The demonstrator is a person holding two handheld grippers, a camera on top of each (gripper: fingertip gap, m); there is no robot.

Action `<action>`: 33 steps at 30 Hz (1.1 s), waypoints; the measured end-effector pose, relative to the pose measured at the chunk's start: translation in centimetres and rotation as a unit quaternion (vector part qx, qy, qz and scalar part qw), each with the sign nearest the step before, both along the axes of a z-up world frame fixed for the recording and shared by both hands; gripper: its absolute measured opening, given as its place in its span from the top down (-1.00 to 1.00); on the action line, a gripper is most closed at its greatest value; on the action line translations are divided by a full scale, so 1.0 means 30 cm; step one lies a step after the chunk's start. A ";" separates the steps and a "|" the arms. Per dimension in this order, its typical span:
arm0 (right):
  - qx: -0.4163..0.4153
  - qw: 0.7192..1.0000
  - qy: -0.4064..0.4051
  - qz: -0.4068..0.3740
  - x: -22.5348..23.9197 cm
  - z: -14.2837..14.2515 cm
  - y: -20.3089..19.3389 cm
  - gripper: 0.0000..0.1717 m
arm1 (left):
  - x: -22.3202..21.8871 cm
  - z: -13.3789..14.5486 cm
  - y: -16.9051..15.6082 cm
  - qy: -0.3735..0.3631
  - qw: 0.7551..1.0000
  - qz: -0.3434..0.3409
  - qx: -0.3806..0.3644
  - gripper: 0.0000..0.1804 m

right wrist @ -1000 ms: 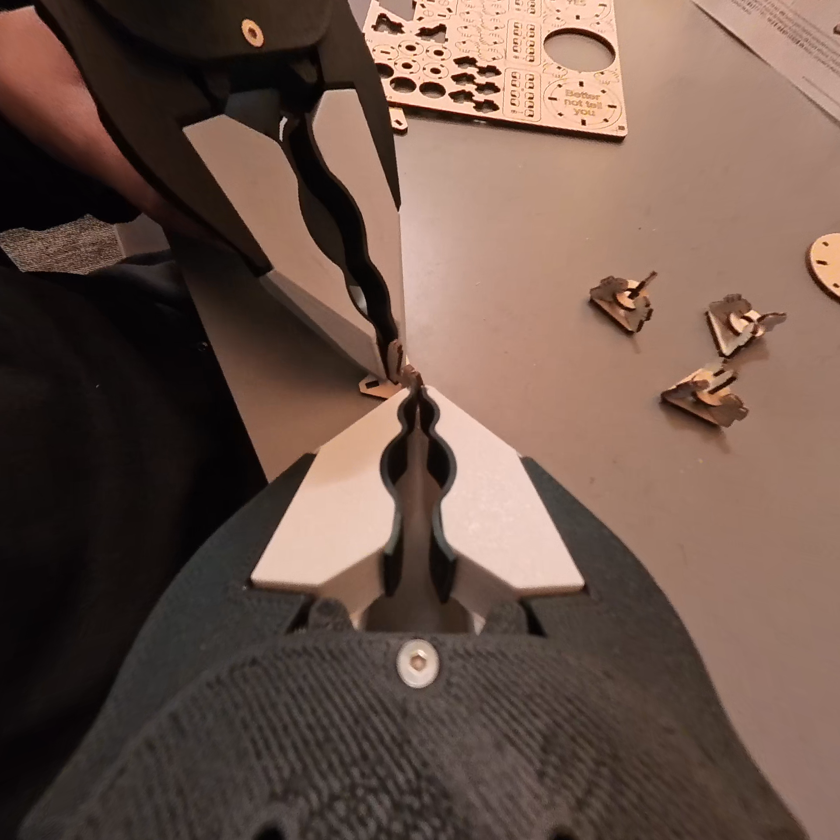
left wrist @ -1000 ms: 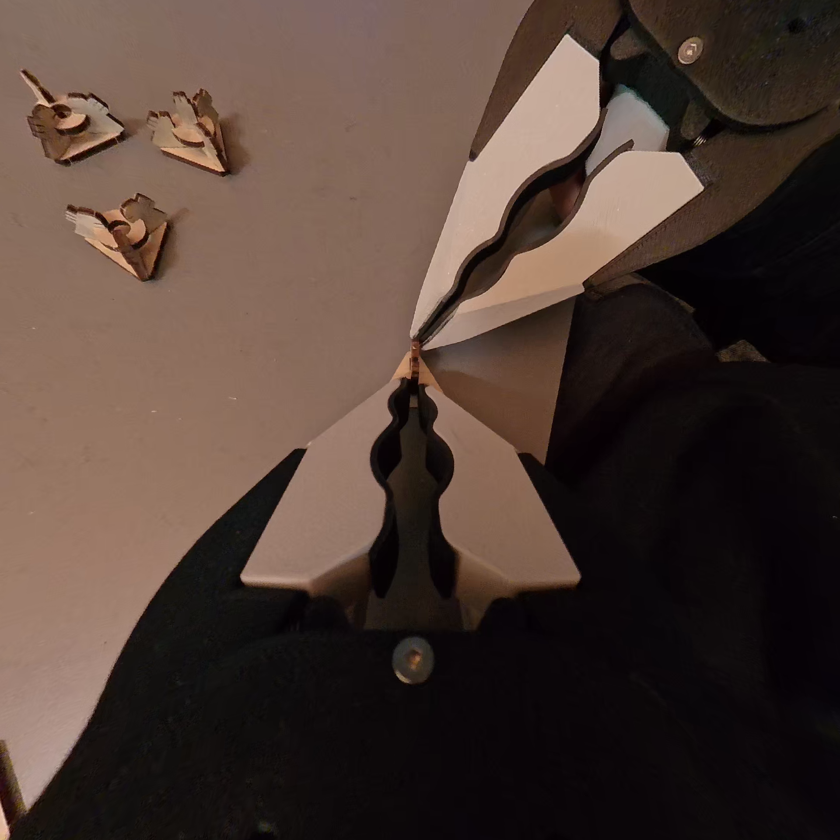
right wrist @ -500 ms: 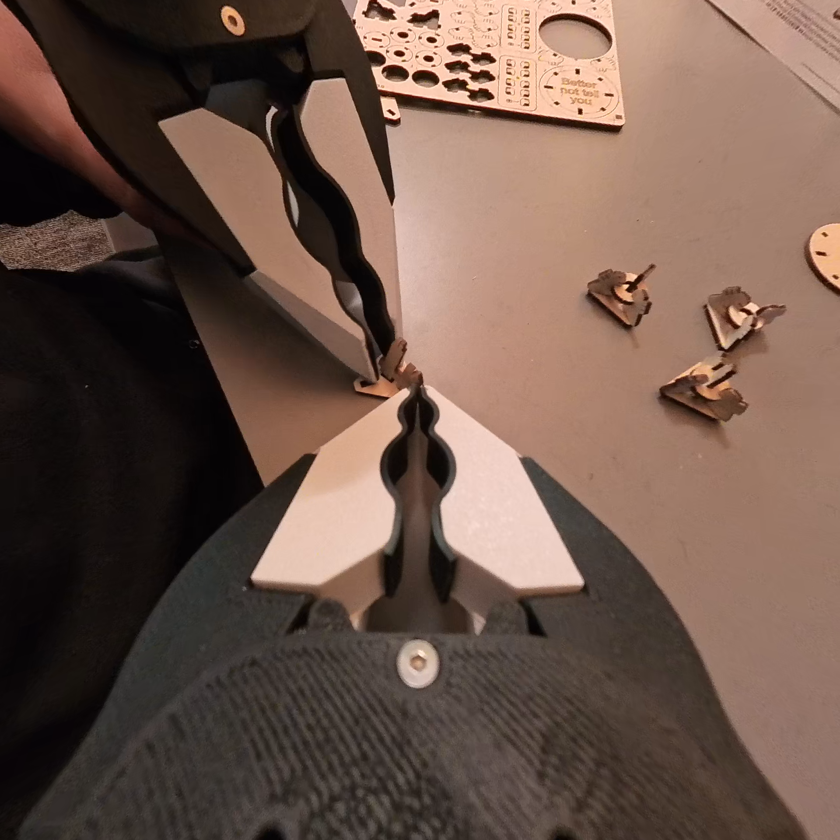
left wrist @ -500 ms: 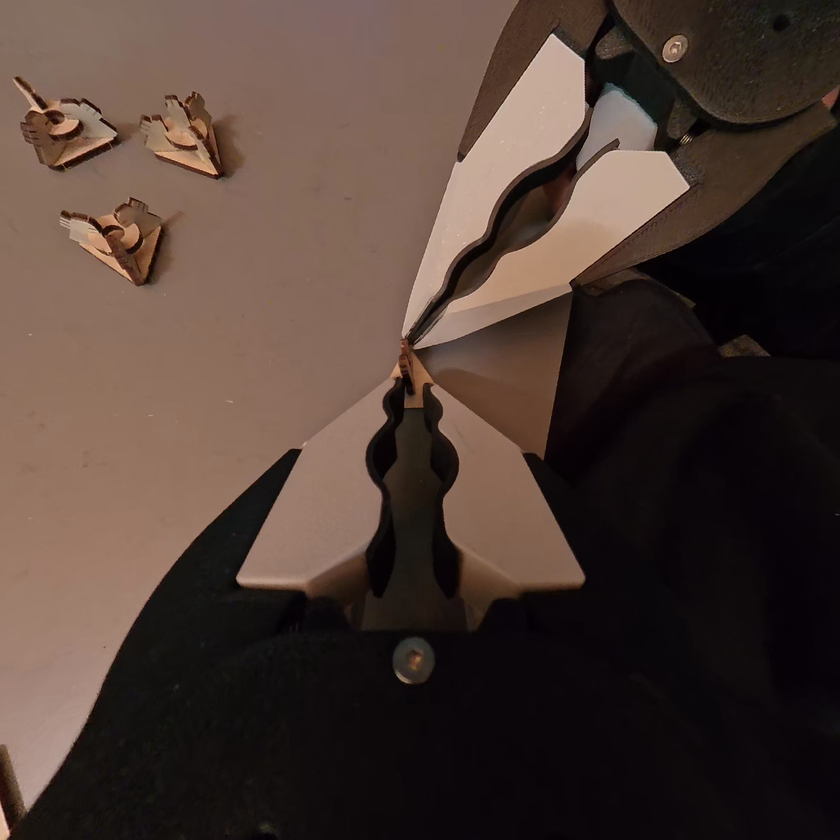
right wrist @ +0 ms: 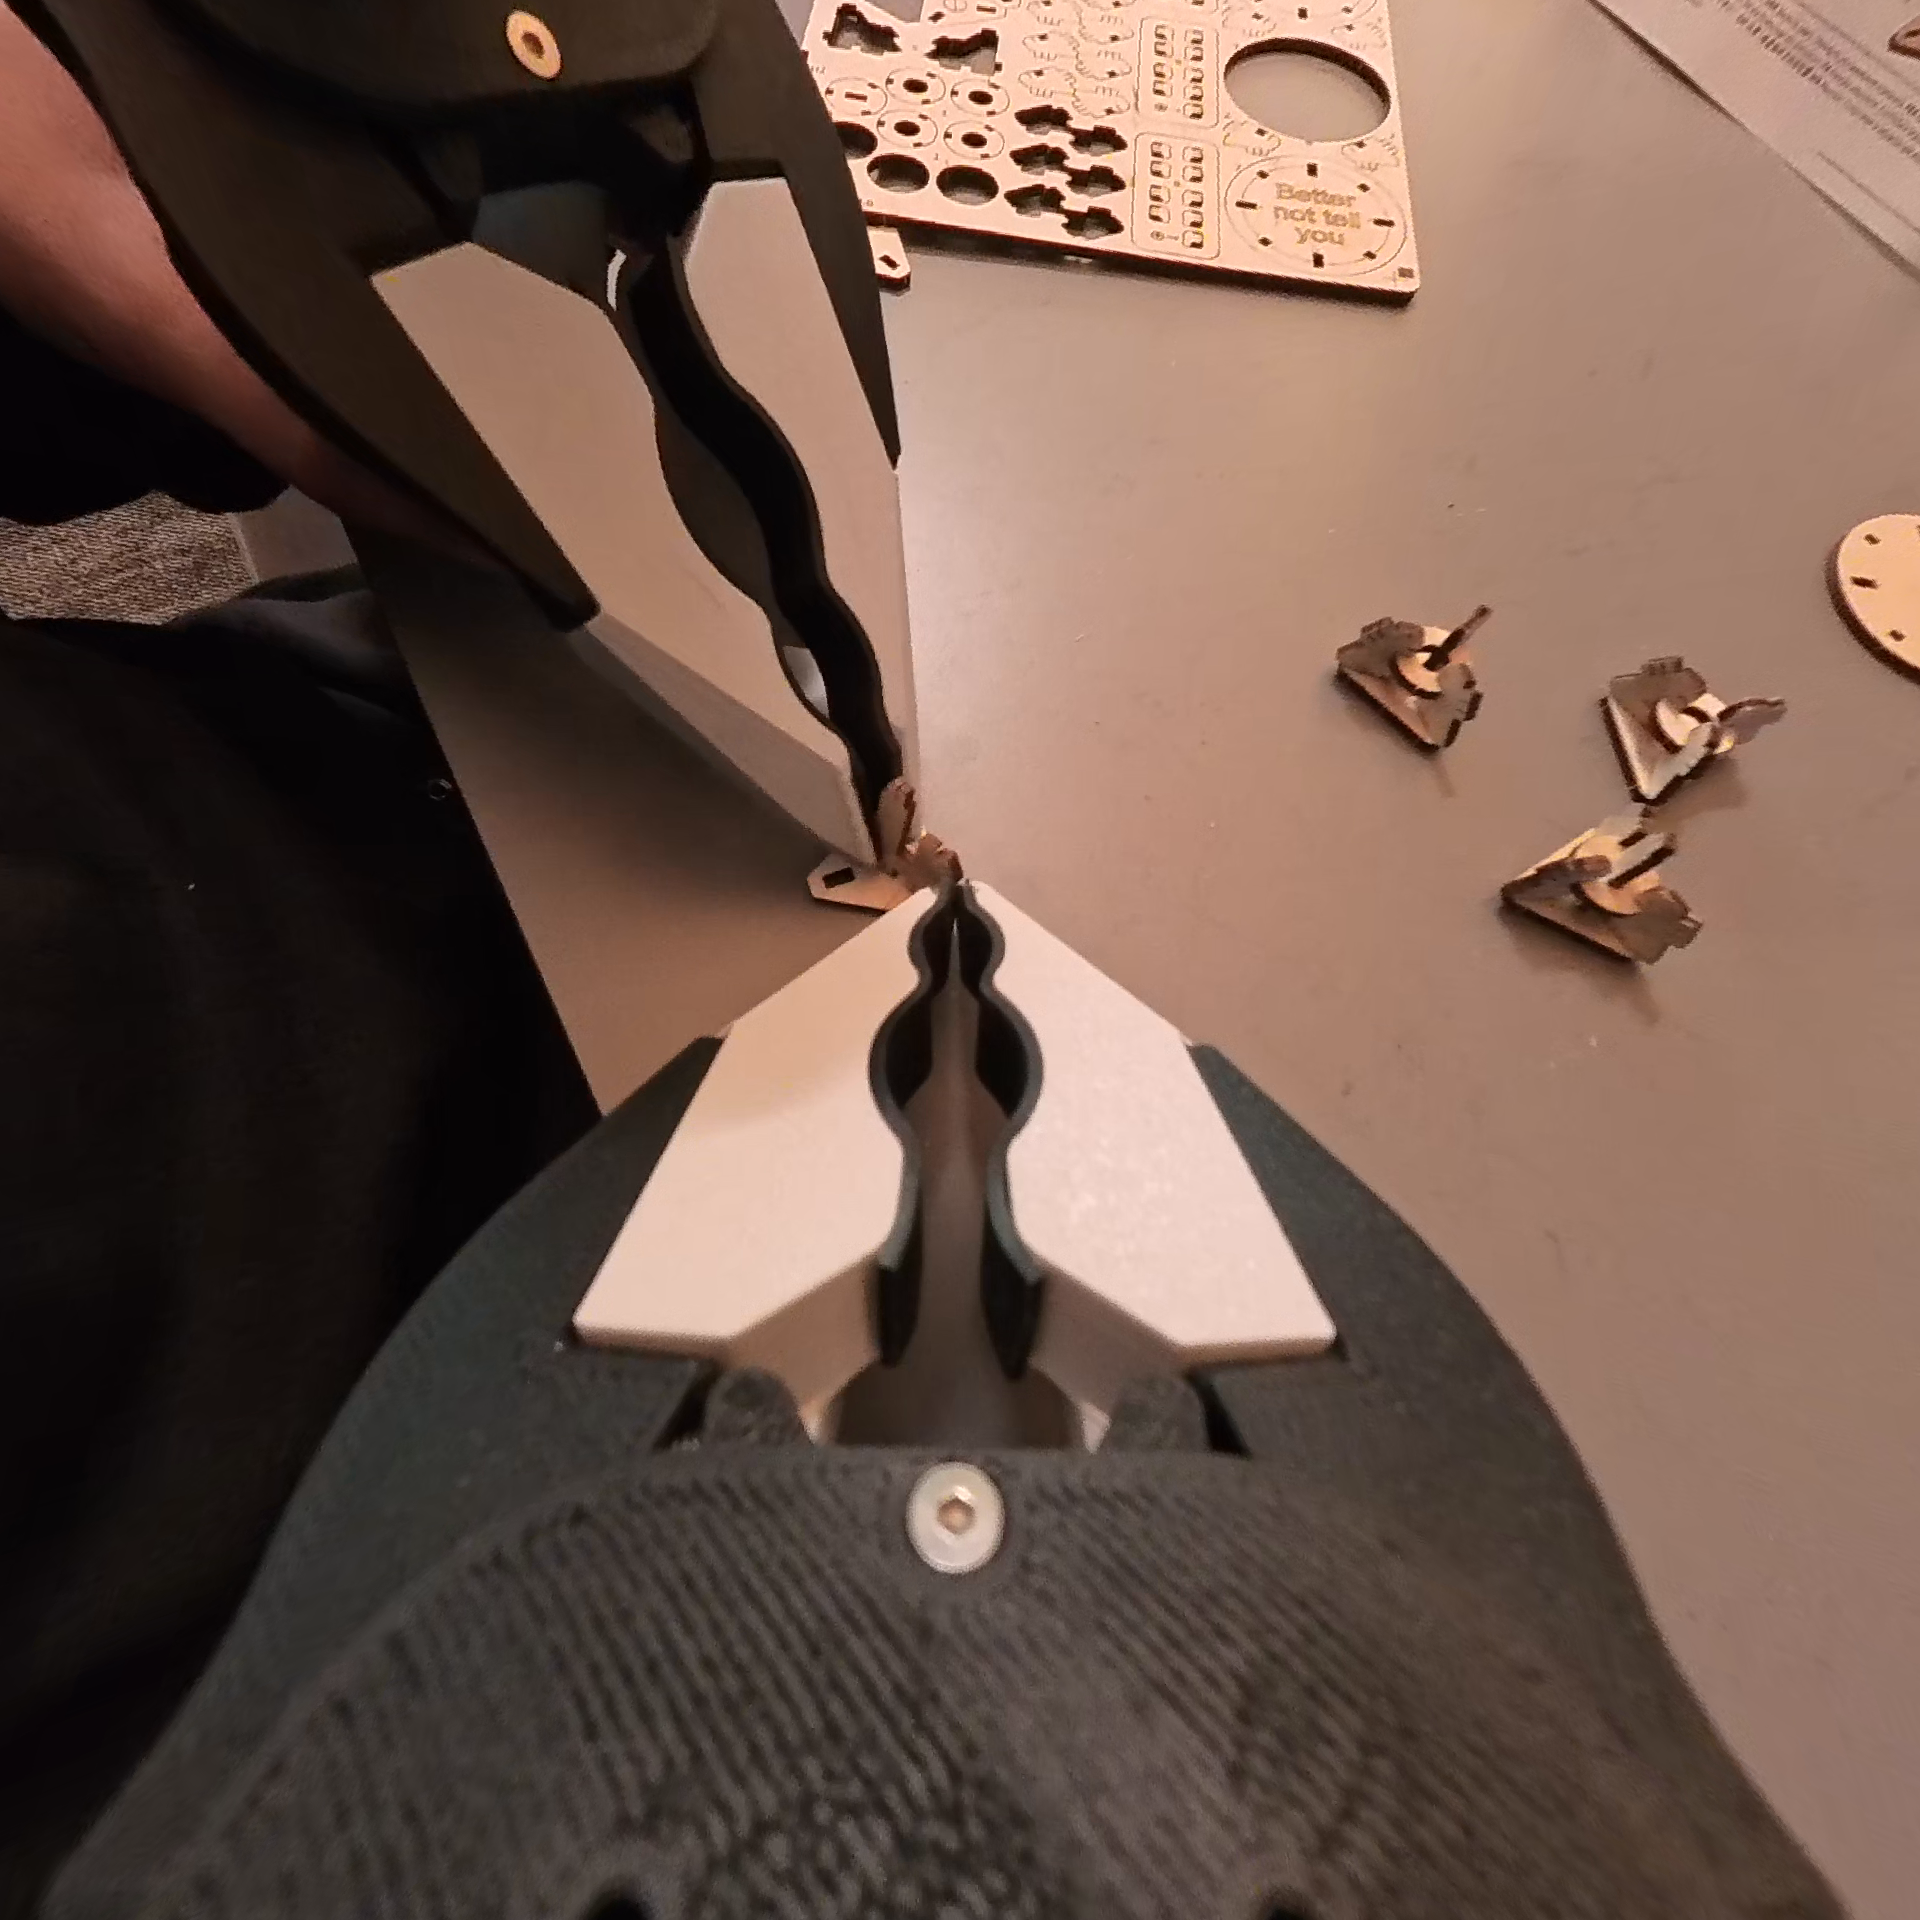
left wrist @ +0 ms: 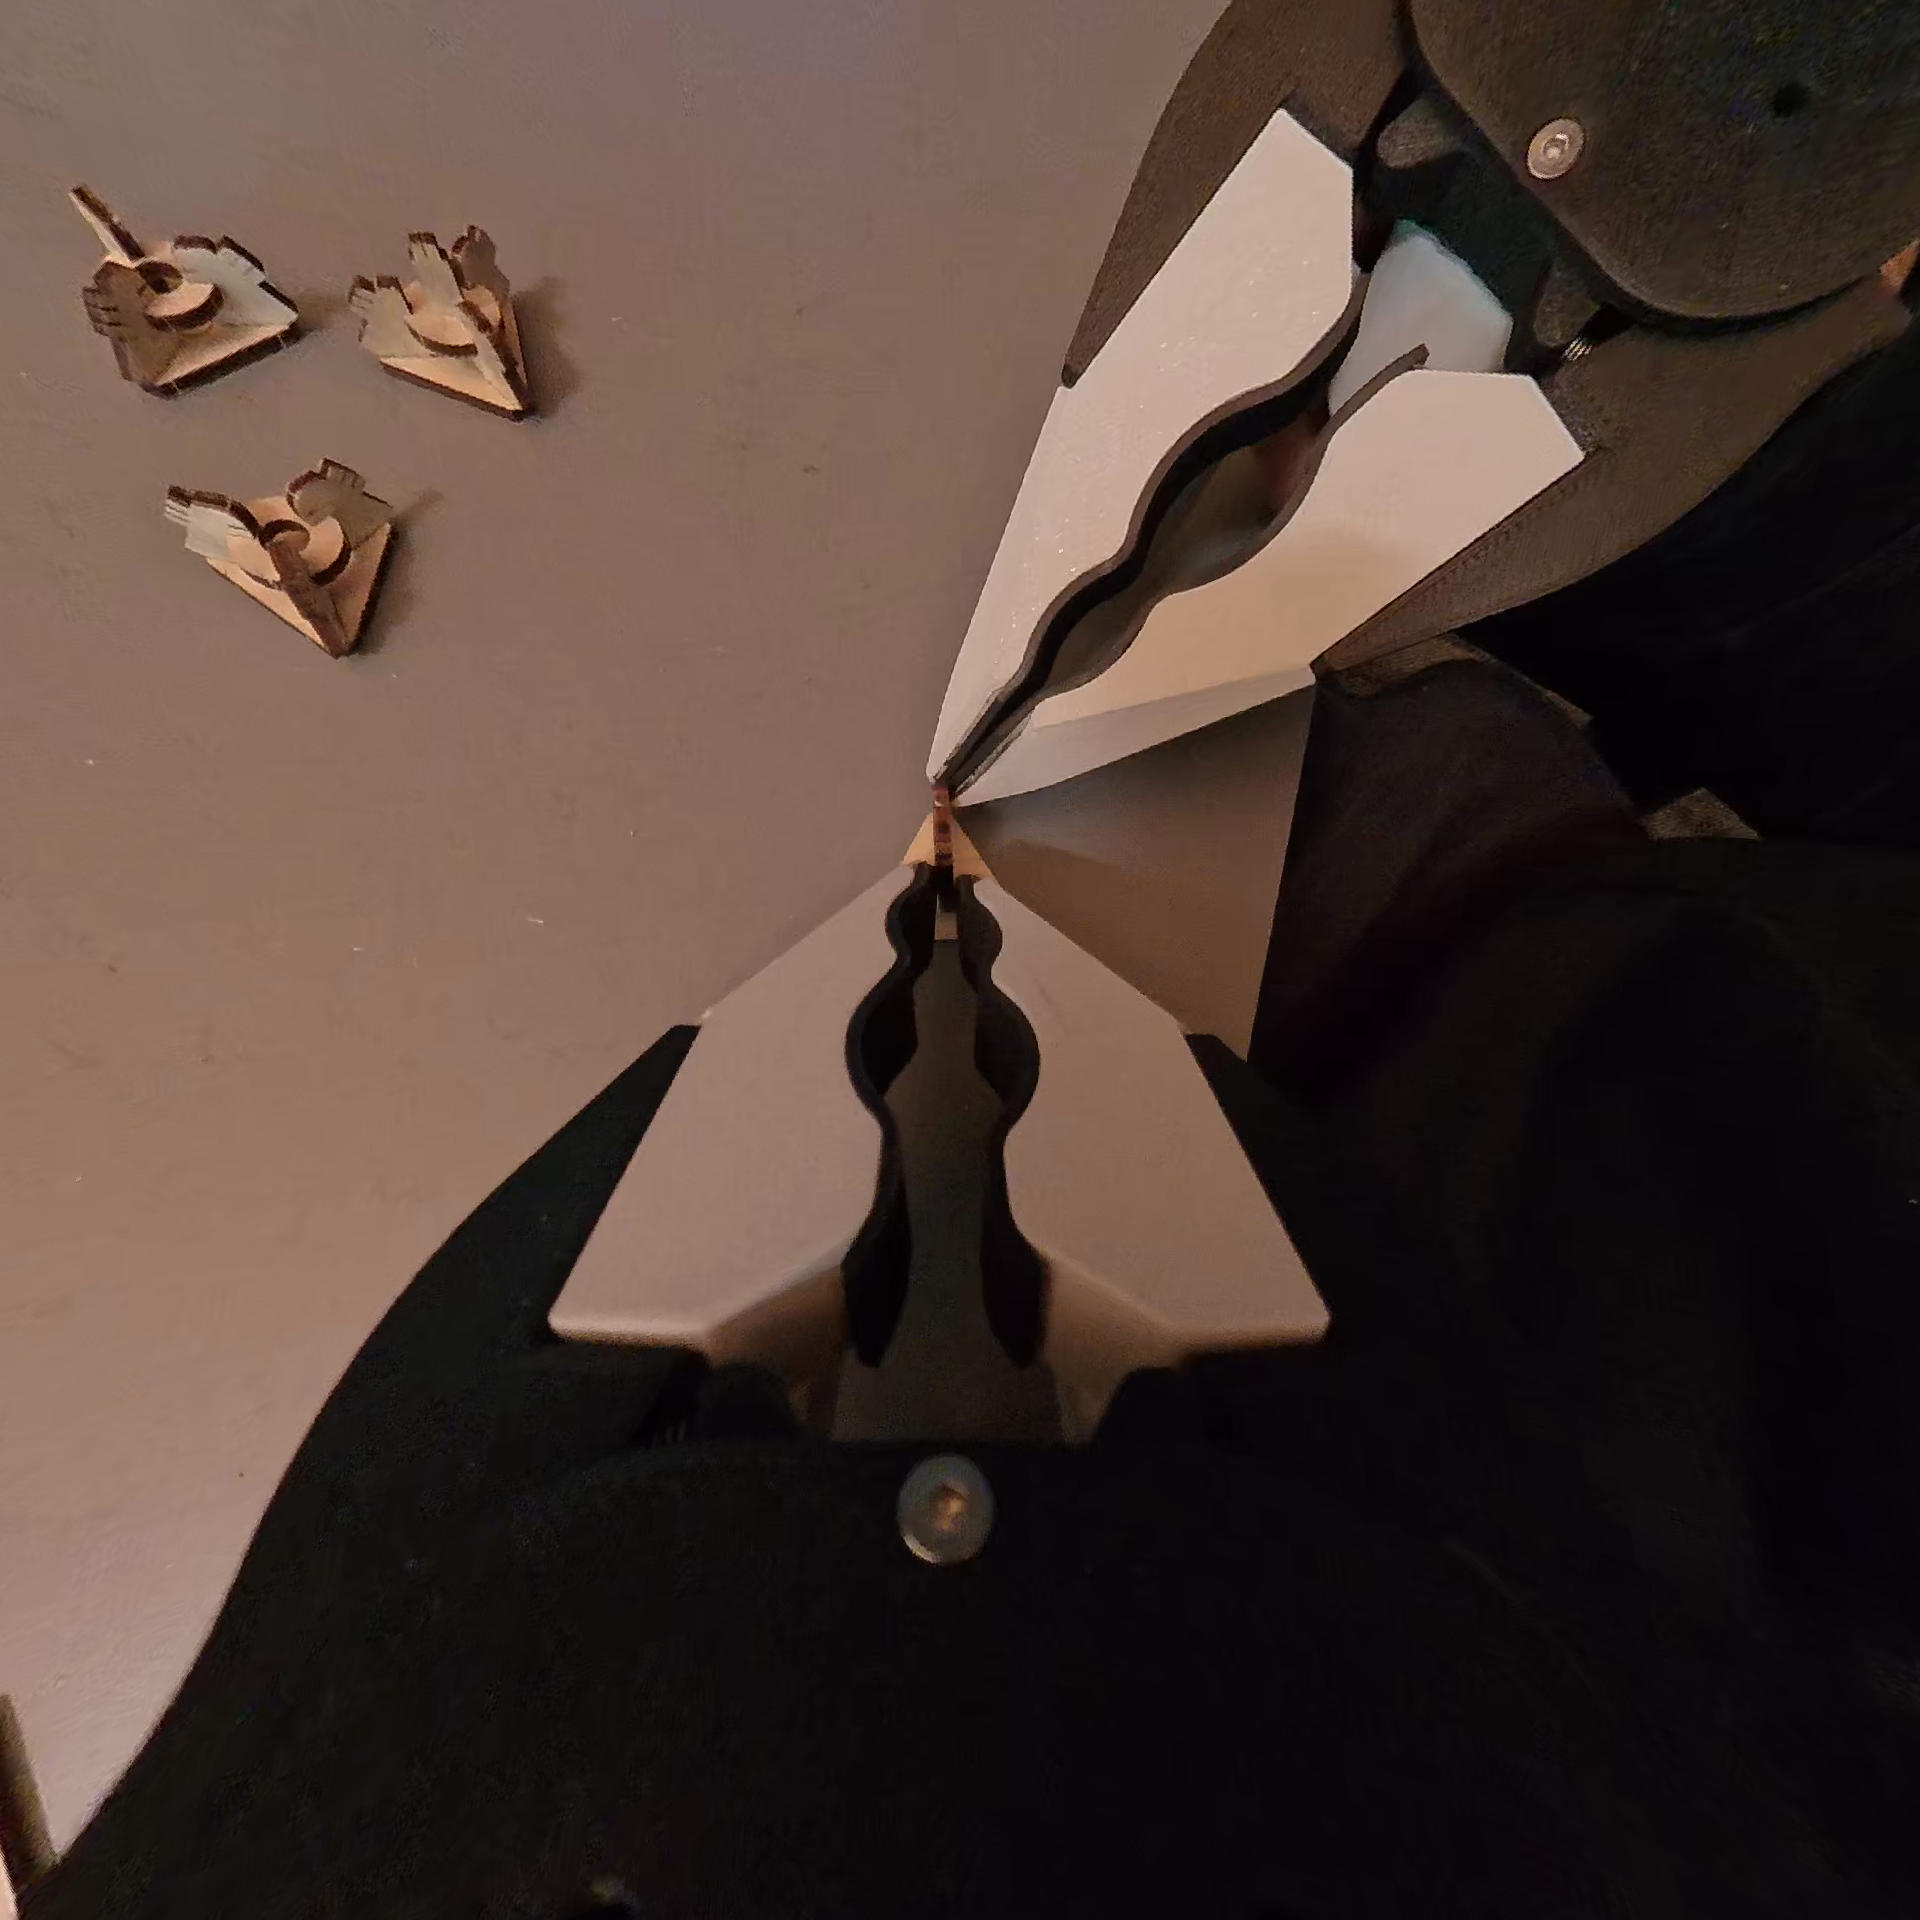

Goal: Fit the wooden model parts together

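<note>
1. The small flat wooden piece stands upright on edge near the table's near edge. Its lower end meets a triangular wooden plate that lies flat on the grey table.
2. My left gripper is closed on this piece, with both tips pressing its flat faces.
3. My right gripper has its tips together. They sit right at the piece's far edge, and I cannot tell whether they pinch it.
4. I judge the piece to be light, stiff, thin plywood. Its notched outline looks easy to snap, so the broad faces low near the plate seem the safest place to hold it.
5. Well apart on the table lie three assembled wooden triangles, each with upright parts slotted in.
6. Farther back lies a wooden sheet full of cut-out holes. A round wooden disc is at the right edge and a printed paper is in the corner.
</note>
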State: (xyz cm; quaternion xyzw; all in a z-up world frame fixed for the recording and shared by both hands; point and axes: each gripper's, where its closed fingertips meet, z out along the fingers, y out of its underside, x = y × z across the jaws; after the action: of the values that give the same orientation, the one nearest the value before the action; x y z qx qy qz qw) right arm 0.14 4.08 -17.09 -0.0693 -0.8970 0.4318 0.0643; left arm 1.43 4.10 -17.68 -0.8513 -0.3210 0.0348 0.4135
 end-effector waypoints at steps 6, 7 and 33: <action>0.000 1.000 0.004 -0.001 -0.002 0.002 -0.001 1.00 | -0.002 0.000 -0.001 0.002 1.000 0.002 -0.002 0.97; -0.001 1.000 0.005 -0.001 -0.002 0.003 -0.002 1.00 | -0.003 0.000 -0.001 0.003 1.000 0.003 -0.003 0.97; -0.054 0.998 0.004 -0.033 -0.021 0.081 -0.008 0.95 | -0.006 -0.006 -0.001 0.014 0.999 0.025 -0.032 0.97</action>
State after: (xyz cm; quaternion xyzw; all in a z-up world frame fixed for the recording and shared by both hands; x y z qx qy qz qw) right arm -0.49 3.83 -14.68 -0.1009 -0.8694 0.4772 0.0787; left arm 1.24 4.06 -17.85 -0.8554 -0.3349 0.0667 0.3895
